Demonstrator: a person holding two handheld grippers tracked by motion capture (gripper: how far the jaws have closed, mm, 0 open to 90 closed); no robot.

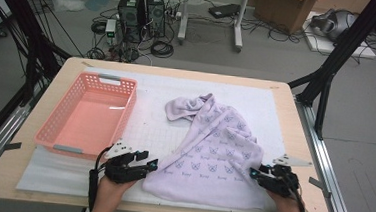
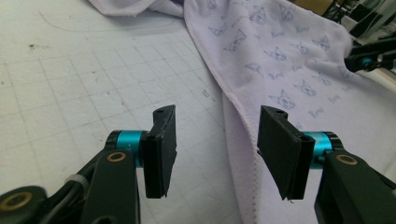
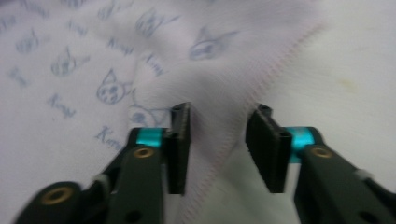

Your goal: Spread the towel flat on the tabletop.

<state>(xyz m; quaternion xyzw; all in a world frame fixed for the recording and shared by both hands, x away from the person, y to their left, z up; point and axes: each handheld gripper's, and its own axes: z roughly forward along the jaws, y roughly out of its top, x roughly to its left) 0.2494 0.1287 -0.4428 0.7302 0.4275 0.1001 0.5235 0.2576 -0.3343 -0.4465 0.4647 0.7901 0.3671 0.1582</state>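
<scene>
A lavender towel (image 1: 213, 148) printed with small cat faces lies partly spread on the white gridded mat (image 1: 149, 126), its far end bunched. My left gripper (image 1: 153, 163) sits at the towel's near left corner. In the left gripper view the towel's stitched hem (image 2: 233, 126) lies flat on the mat between the jaws of my left gripper (image 2: 217, 116), which stand well apart and touch nothing. My right gripper (image 1: 254, 173) is at the towel's near right edge. Its view is blurred; the jaws of my right gripper (image 3: 219, 112) are parted over the towel's hem (image 3: 243, 116), with no pad pressing on cloth.
A pink plastic basket (image 1: 54, 126) stands at the left on the mat with nothing in it. The wooden table's front edge (image 1: 168, 210) runs just behind my hands. Black frame posts flank the table, and computers and cables lie on the floor beyond.
</scene>
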